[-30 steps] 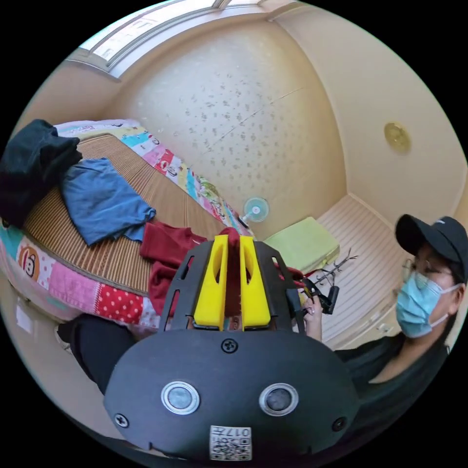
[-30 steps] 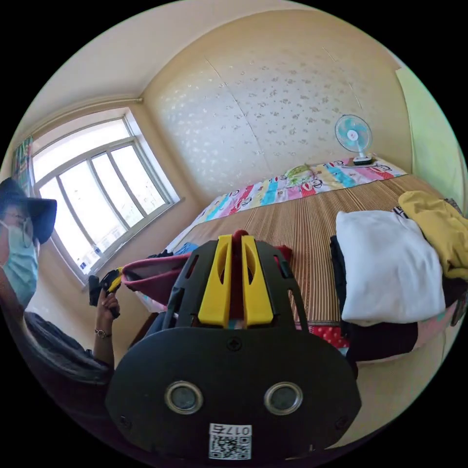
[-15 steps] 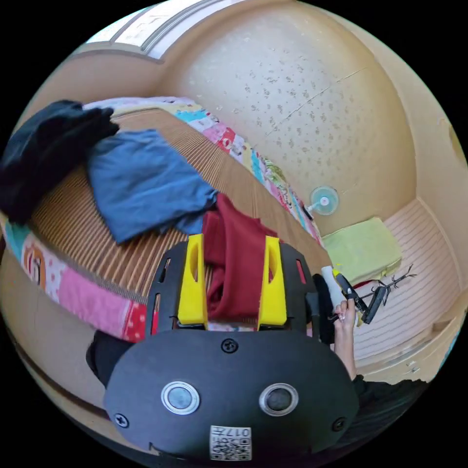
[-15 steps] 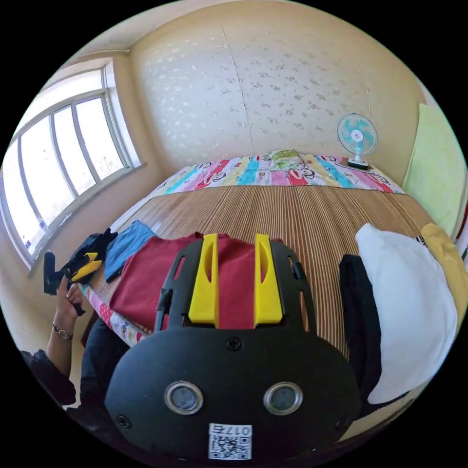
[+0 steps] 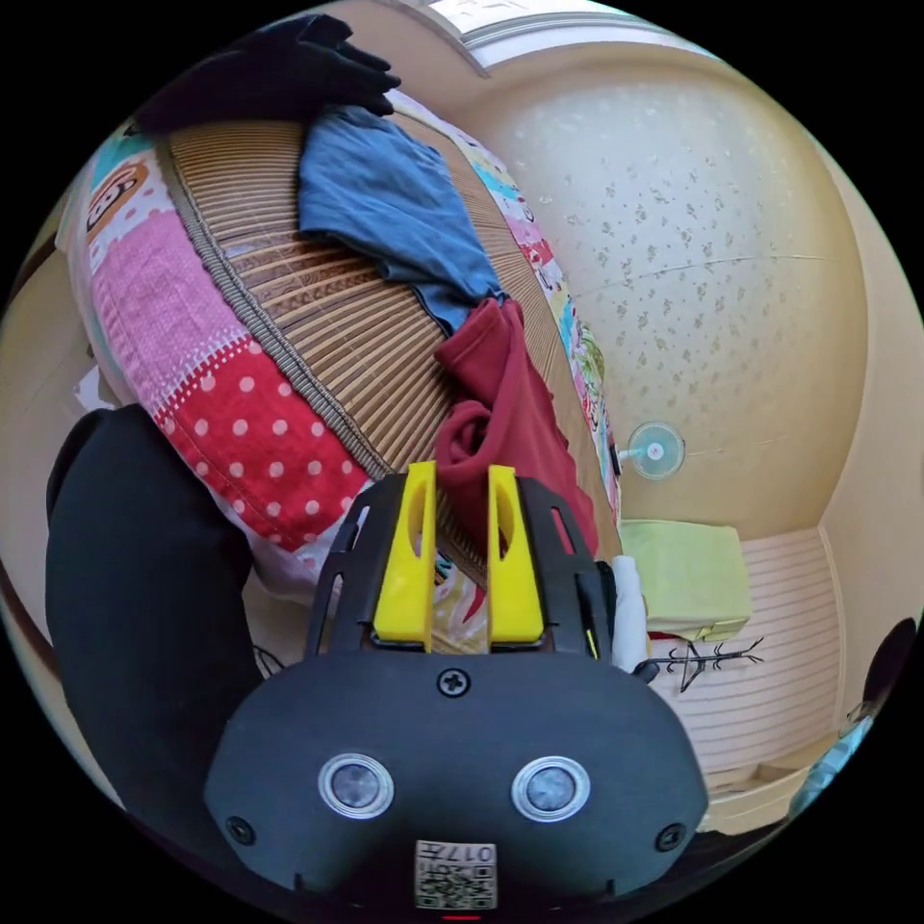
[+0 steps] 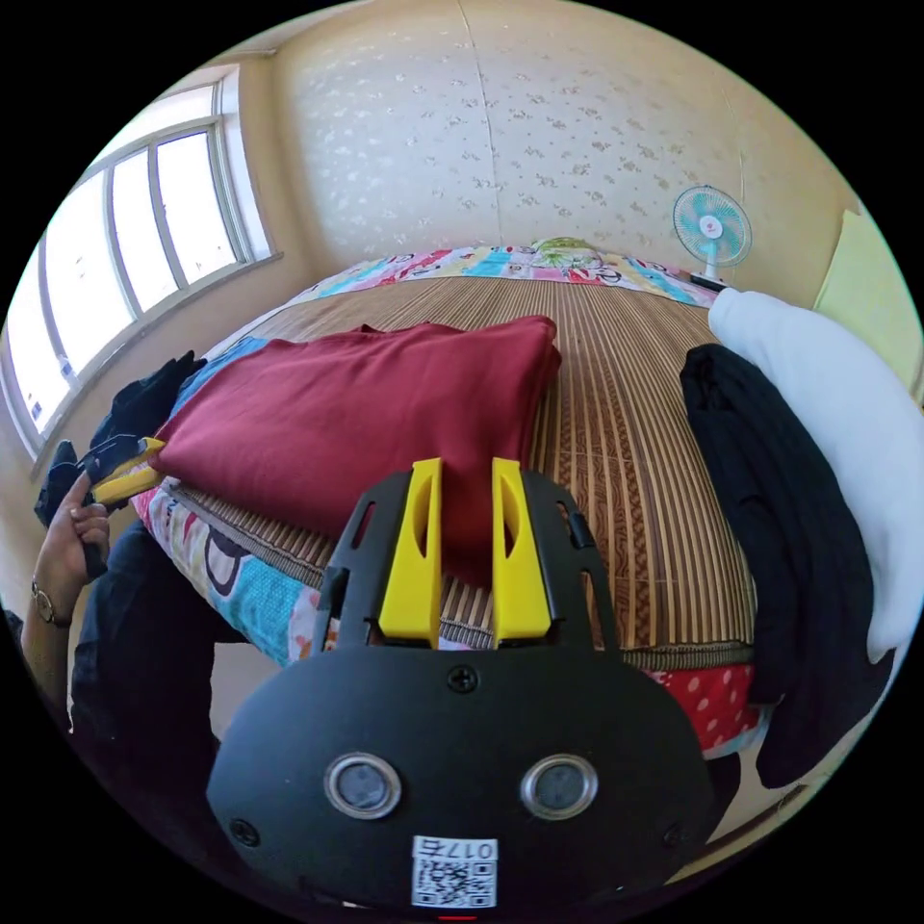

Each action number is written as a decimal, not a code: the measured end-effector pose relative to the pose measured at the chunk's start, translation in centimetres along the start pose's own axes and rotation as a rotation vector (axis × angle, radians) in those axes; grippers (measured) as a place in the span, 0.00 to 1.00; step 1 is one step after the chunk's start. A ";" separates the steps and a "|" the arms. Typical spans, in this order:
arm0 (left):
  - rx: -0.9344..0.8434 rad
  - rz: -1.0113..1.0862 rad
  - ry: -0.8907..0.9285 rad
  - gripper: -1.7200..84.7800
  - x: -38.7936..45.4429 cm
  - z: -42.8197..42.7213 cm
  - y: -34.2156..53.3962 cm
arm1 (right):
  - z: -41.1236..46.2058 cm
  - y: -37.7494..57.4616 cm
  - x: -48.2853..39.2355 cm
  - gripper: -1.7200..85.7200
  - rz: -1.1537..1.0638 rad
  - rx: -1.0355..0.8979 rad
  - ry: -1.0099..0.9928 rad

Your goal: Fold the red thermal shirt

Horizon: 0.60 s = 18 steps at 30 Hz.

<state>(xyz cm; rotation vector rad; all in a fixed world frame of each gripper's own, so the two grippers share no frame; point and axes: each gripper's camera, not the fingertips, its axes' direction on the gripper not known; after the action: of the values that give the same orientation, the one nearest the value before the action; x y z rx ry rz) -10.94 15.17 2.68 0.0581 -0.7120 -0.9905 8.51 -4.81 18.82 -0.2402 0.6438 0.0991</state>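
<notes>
In the left gripper view, the red thermal shirt (image 5: 505, 414) is being seen lying on the woven mat (image 5: 318, 318), just beside a blue garment (image 5: 385, 207), while the left gripper (image 5: 460, 481) is being held with its yellow jaws parted and nothing grasped at the mat's near edge. In the right gripper view, the shirt (image 6: 375, 414) is being shown folded flat on the mat (image 6: 626, 423), well apart from the black garment (image 6: 780, 500) under a white one (image 6: 837, 385); the right gripper (image 6: 460, 476) is being kept released, jaws apart above the mat's near edge, and the left gripper (image 6: 120, 472) is being held in a hand (image 6: 72, 539) beside the mat's corner.

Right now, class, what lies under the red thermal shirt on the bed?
The red thermal shirt lies on a woven bamboo mat; its far end overlaps a blue garment. What lies beneath its middle is covered.
</notes>
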 end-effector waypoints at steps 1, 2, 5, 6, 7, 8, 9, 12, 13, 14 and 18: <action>0.018 0.017 0.007 0.10 0.8 -0.2 0.2 | -0.1 -0.3 0.4 0.11 0.011 -0.002 -0.015; 0.048 0.068 0.003 0.09 2.8 -0.6 0.5 | -0.1 -0.5 0.6 0.11 0.017 -0.008 -0.023; 0.093 0.234 0.057 0.08 9.1 0.2 1.1 | -0.3 -1.4 1.6 0.11 0.051 -0.014 -0.055; 0.086 0.318 0.089 0.08 12.0 1.2 1.4 | -0.6 -1.6 1.9 0.11 0.057 -0.011 -0.062; 0.080 0.366 0.097 0.08 13.5 1.9 1.7 | -0.8 -1.8 2.2 0.11 0.061 -0.007 -0.066; 0.061 0.469 0.099 0.08 16.6 3.6 2.7 | -1.0 -1.9 2.3 0.11 0.063 -0.005 -0.068; 0.023 0.566 0.095 0.08 19.3 5.7 4.0 | -1.3 -2.1 2.7 0.11 0.068 0.001 -0.073; -0.126 0.760 0.129 0.08 24.3 11.2 8.7 | -3.0 -2.4 4.5 0.10 0.110 0.043 -0.097; -0.162 0.795 0.141 0.08 25.0 12.2 9.7 | -4.0 -2.3 5.7 0.09 0.159 0.069 -0.090; -0.242 0.861 0.162 0.08 26.0 14.2 11.6 | -4.6 -2.2 6.3 0.09 0.191 0.084 -0.078; -0.501 0.991 0.258 0.10 27.3 18.5 16.2 | -7.5 -1.7 11.1 0.09 0.363 0.140 0.011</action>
<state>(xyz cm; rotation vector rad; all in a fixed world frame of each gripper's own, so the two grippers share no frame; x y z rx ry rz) -0.07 7.96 37.08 -0.5512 -0.1705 -0.1688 13.27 -8.16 6.62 0.0134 0.6968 0.4005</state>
